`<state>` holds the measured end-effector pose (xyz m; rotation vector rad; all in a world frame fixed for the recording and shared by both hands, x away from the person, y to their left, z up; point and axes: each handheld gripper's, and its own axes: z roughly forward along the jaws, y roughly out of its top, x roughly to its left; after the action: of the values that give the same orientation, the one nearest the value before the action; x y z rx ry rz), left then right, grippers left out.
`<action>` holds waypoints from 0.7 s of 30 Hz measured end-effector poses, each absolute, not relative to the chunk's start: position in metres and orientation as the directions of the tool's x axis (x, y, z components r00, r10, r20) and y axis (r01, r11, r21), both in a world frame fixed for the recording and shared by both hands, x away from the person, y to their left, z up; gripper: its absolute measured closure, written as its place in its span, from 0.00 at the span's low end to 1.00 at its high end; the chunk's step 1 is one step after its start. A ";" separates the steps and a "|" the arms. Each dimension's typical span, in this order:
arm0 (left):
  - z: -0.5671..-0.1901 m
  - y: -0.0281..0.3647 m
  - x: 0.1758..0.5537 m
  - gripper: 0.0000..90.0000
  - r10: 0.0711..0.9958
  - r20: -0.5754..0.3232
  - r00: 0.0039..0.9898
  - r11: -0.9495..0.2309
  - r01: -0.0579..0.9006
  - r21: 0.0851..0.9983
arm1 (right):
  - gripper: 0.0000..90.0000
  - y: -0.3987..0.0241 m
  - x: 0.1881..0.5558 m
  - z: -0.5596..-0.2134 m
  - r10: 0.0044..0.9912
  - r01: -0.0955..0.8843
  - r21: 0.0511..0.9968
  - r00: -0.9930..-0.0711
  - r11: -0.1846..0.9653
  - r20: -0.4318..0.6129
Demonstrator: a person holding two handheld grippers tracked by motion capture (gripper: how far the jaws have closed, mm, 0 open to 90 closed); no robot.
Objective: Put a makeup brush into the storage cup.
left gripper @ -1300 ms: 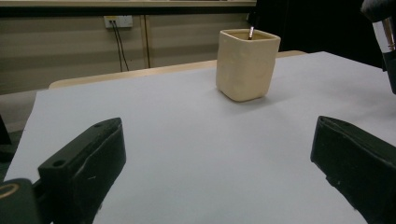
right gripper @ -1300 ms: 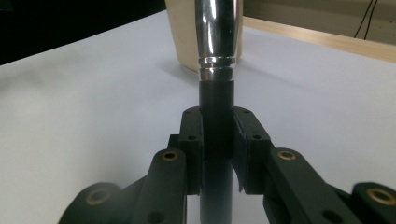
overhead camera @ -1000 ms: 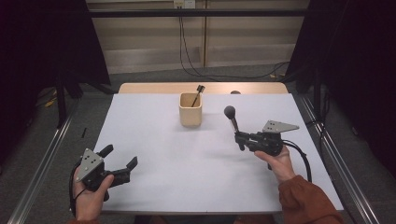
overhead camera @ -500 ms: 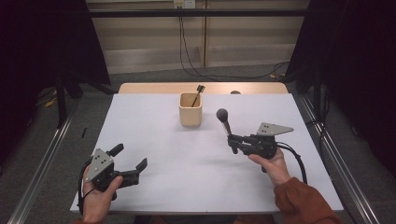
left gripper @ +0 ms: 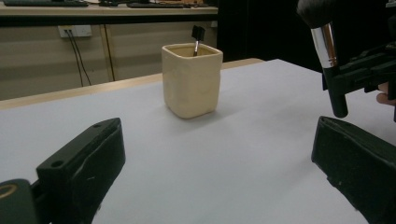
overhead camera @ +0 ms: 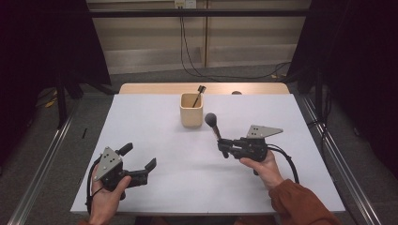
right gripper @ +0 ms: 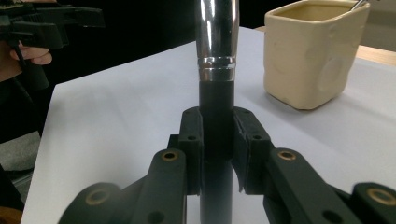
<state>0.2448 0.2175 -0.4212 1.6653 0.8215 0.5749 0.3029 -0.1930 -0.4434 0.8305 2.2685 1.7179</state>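
One brush (overhead camera: 212, 123) in right claw (overhead camera: 224, 149)

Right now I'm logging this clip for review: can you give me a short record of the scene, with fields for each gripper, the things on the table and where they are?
right gripper: shut on the brush, bristle head up
left gripper: jaws open, nothing between them
cup: cream, upright, far middle of the table
in cup: one small dark-tipped tool
brush versus cup: beside it, apart

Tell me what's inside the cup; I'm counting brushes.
One thin brush stands inside the cup, its dark head poking above the rim and leaning on the far side. Its lower end and the cup's bottom are hidden by the walls.
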 end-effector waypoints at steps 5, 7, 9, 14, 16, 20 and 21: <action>-0.419 0.208 0.249 0.04 0.754 -0.049 0.655 -0.129 0.221 0.967 | 0.84 -0.184 0.303 -0.442 0.512 0.322 0.931 -0.837 0.173 0.194; -0.417 0.206 0.250 0.04 0.748 -0.055 0.661 -0.126 0.224 0.967 | 0.84 -0.180 0.302 -0.441 0.510 0.319 0.933 -0.838 0.168 0.194; -0.417 0.203 0.252 0.03 0.744 -0.064 0.666 -0.123 0.230 0.965 | 0.84 -0.176 0.303 -0.440 0.507 0.318 0.933 -0.840 0.168 0.194; -0.418 0.192 0.257 0.03 0.718 -0.073 0.692 -0.133 0.240 0.962 | 0.84 -0.168 0.304 -0.437 0.495 0.312 0.937 -0.846 0.155 0.200; -0.419 0.189 0.259 0.04 0.714 -0.077 0.696 -0.135 0.244 0.960 | 0.84 -0.166 0.304 -0.434 0.492 0.309 0.939 -0.847 0.151 0.199; -0.420 0.180 0.259 0.04 0.712 -0.073 0.699 -0.141 0.244 0.959 | 0.84 -0.162 0.305 -0.433 0.488 0.308 0.939 -0.850 0.155 0.199; -0.420 0.178 0.260 0.04 0.707 -0.079 0.703 -0.137 0.246 0.959 | 0.84 -0.161 0.306 -0.433 0.485 0.308 0.938 -0.852 0.156 0.199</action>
<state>0.2601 0.1782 -0.4195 1.7058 0.7705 0.4750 0.3056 -0.1609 -0.4332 0.7865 2.2713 1.7834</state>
